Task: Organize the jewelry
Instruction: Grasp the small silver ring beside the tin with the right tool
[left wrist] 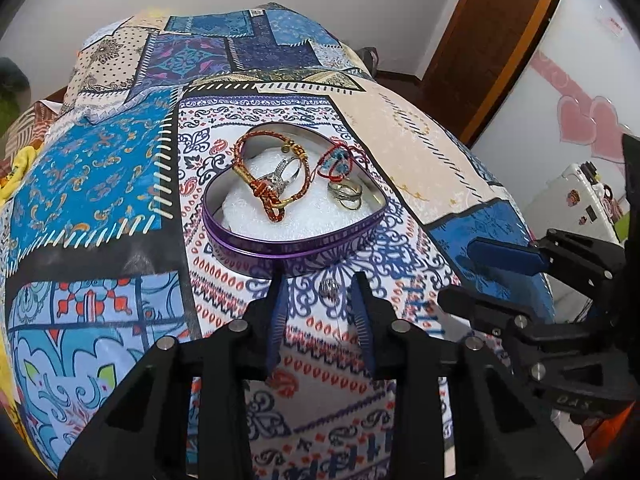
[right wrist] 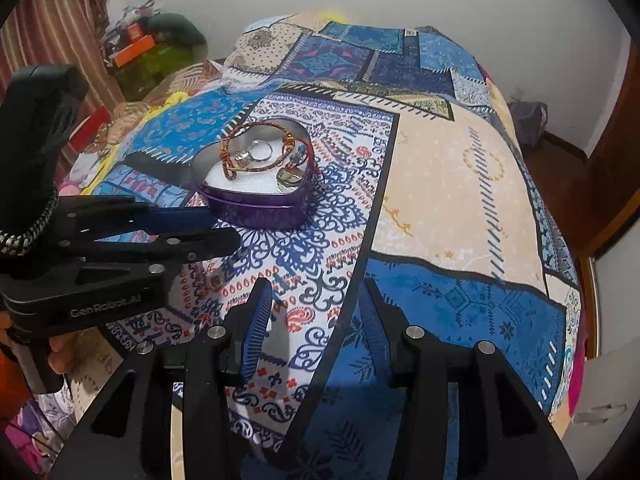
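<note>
Nearly sorted: bracelets and rings sit in the heart tin (left wrist: 296, 240)
One small ring (left wrist: 329, 288) lies outside on the quilt (left wrist: 100, 168), between the left gripper (left wrist: 320, 280)'s empty, parted fingers; right gripper (right wrist: 316, 292) wide, empty

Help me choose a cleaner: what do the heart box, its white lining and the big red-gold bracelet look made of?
Heart box: likely thin painted metal, with a glossy purple wall and a bare silvery inside. White lining: probably foam, matte and grainy. Bracelet: seemingly braided red cord with shiny gold-toned metal fittings.
</note>
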`<state>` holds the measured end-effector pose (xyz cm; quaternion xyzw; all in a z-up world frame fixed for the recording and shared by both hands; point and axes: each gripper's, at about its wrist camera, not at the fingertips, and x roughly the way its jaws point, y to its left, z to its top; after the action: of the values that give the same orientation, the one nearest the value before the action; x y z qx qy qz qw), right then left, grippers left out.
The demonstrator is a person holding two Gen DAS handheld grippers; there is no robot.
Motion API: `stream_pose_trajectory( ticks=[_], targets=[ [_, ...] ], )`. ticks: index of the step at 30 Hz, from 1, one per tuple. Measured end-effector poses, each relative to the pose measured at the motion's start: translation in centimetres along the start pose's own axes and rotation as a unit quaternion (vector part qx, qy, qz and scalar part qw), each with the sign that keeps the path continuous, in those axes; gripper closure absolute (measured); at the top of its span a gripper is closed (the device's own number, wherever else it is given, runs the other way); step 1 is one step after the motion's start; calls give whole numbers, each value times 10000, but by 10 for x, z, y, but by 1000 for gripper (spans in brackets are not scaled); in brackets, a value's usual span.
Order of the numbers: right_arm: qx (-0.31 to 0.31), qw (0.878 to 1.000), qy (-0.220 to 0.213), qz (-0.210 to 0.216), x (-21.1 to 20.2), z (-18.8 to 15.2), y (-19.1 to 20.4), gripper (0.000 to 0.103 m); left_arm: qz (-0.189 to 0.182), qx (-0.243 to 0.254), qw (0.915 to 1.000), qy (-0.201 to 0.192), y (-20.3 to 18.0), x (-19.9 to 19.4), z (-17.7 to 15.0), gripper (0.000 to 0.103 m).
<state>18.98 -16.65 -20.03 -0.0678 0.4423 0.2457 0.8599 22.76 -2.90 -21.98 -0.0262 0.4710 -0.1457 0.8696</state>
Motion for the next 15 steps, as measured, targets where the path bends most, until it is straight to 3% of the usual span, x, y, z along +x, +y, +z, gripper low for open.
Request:
stream_pose_trajectory(
  ticks=[4,15],
  targets=[
    [-68,9999,-117,-11,-1,1,4,62,-83,26,9999,50,-1,4,0,94],
    [-580,9979,0,304,8,-1,32,62,-58,-180,9996,-221,16,-27,-16,94]
  ],
)
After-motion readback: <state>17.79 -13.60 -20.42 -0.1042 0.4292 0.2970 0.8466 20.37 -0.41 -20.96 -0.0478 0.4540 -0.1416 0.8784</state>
